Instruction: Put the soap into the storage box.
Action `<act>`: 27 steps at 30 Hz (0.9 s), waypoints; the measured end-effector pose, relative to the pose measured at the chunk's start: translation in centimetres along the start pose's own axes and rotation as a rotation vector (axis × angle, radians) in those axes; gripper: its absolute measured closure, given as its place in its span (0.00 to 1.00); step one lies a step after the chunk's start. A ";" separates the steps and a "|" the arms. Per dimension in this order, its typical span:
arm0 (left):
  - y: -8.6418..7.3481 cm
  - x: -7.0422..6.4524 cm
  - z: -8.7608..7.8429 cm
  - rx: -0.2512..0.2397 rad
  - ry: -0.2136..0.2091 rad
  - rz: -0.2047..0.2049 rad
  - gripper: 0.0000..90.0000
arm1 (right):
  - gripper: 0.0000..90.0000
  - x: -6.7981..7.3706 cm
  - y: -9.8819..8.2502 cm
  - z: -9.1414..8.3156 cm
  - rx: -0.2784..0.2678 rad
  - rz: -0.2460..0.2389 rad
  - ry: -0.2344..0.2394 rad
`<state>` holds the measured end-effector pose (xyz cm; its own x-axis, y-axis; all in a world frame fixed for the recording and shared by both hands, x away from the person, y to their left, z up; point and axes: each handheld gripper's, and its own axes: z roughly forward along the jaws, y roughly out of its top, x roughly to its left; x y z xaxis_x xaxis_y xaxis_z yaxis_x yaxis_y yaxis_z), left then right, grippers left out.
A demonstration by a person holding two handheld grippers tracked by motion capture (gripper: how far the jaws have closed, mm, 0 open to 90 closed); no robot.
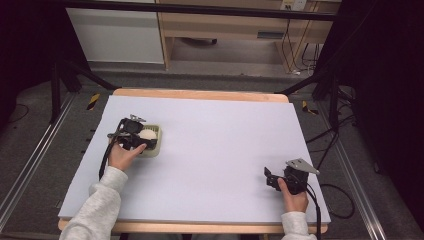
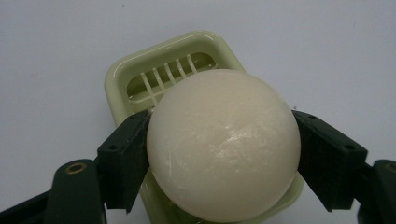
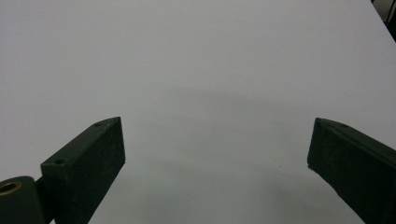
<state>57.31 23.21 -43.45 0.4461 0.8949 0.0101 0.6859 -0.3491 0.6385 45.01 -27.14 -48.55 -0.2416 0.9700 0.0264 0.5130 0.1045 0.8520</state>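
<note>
Left gripper view has the round cream ball (image 2: 223,144) seated between the two black jaws, one pad (image 2: 125,156) pressed to each side at about its widest line, so the left gripper (image 2: 223,154) is clamped on it. Just behind and under the ball sits a pale green slotted dish (image 2: 122,77), its drain ribs showing past the top of the ball; whether the ball rests in the dish or hangs just above it I cannot tell from this angle.

High view places the left gripper (image 1: 136,136) and the dish (image 1: 156,140) at the left side of the grey table (image 1: 225,145), with the right gripper (image 1: 272,178) well apart near the right front edge, its jaws spread wide over bare table.

Judging by the glossy, faintly scuffed surface, the ball is probably a smooth soap or wax piece: firm, fairly light, and slippery. A sphere gives the flat pads very little contact, so the hold belongs across the equator, as it is now; any higher or lower and it could squirt out. Moderate squeeze suits it, since hard pressure may dent it
</note>
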 end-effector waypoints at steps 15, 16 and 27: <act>-0.3 0.1 0.3 0.005 0.003 -0.004 0.26 | 0.05 0.0 0.0 0.0 0.001 0.000 0.000; -0.3 0.1 0.3 0.005 0.003 -0.004 0.26 | 0.05 0.0 0.0 0.0 0.001 0.000 0.000; -0.4 0.2 -0.3 -0.039 0.005 -0.007 0.25 | 0.05 0.1 0.0 0.0 0.001 0.002 0.001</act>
<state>56.88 23.59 -43.49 0.4386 0.8986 0.0095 0.6658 -0.3320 0.6682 44.99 -27.09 -48.53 -0.2415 0.9700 0.0289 0.5146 0.1028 0.8512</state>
